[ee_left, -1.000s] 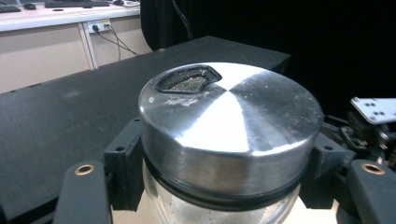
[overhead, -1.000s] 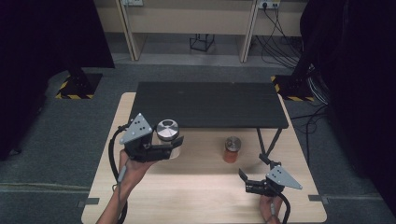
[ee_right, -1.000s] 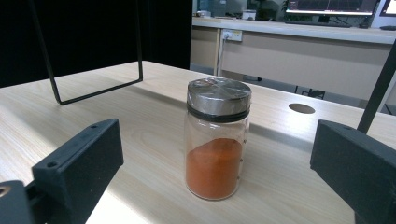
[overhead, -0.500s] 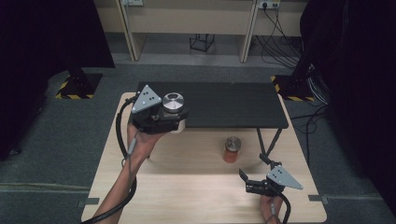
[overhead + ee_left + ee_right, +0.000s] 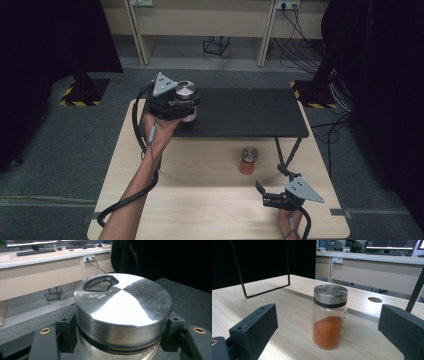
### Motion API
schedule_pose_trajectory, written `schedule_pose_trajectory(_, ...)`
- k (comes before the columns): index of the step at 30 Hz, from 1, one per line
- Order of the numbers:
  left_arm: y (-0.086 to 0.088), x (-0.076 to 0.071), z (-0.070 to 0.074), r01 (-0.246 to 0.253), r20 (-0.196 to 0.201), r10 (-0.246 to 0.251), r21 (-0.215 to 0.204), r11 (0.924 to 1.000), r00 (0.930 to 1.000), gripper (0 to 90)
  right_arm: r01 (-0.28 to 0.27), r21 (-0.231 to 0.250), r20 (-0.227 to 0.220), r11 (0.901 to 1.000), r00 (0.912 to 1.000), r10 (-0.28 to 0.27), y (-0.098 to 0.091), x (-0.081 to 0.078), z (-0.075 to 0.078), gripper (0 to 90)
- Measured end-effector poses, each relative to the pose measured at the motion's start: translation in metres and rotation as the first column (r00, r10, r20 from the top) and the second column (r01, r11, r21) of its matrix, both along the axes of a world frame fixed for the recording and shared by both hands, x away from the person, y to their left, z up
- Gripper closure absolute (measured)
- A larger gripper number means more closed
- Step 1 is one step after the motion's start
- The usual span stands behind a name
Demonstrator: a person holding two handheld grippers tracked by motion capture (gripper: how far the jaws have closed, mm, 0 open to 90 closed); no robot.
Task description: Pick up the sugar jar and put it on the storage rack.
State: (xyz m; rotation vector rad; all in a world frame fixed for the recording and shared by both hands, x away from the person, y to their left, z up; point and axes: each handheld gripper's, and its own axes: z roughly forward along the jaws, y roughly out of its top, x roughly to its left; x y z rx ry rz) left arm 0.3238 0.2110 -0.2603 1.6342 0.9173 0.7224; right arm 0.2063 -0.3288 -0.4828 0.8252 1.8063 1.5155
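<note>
My left gripper [image 5: 187, 106] is shut on a glass jar with a steel lid [image 5: 185, 91], held in the air over the left end of the black shelf [image 5: 250, 112]. In the left gripper view the lid [image 5: 122, 312] sits between both pads [image 5: 66, 327], and a dark shaker opening [image 5: 100, 282] shows on top. A second jar [image 5: 248, 160], half full of orange powder, stands upright on the wooden table [image 5: 200, 200]. My right gripper [image 5: 262, 195] rests low near the table's front right, open, and points at that orange jar [image 5: 330, 317] without touching it.
The black shelf stands on thin wire legs [image 5: 287, 152] across the far half of the table. A round cable hole [image 5: 375, 299] lies in the tabletop behind the orange jar. Desks and cables lie beyond on the floor.
My left gripper has carried the steel-lidded jar up and away from the table's left middle to above the shelf's left end. The right gripper and orange jar have stayed put.
</note>
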Motion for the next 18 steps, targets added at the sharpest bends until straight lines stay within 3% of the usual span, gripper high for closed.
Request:
schedule_pose_trajectory(6,0.0,0.008,-0.008,-0.058,-0.003,0.058,-0.003,0.9983,0.9983,31.5,-0.006,-0.004,0.0,1.0,1.0,0.006,0.001,0.0,0.0,2.6)
schedule_pose_trajectory(14,0.0,0.015,-0.017,-0.089,-0.014,0.089,0.011,0.996,0.996,31.5,-0.008,-0.005,0.0,1.0,1.0,0.008,0.001,0.0,0.0,2.6)
schedule_pose_trajectory(18,0.005,0.015,-0.028,-0.092,-0.002,0.092,-0.041,0.9949,0.9958,31.4,-0.008,-0.004,0.0,1.0,1.0,0.008,0.001,0.0,0.0,2.6)
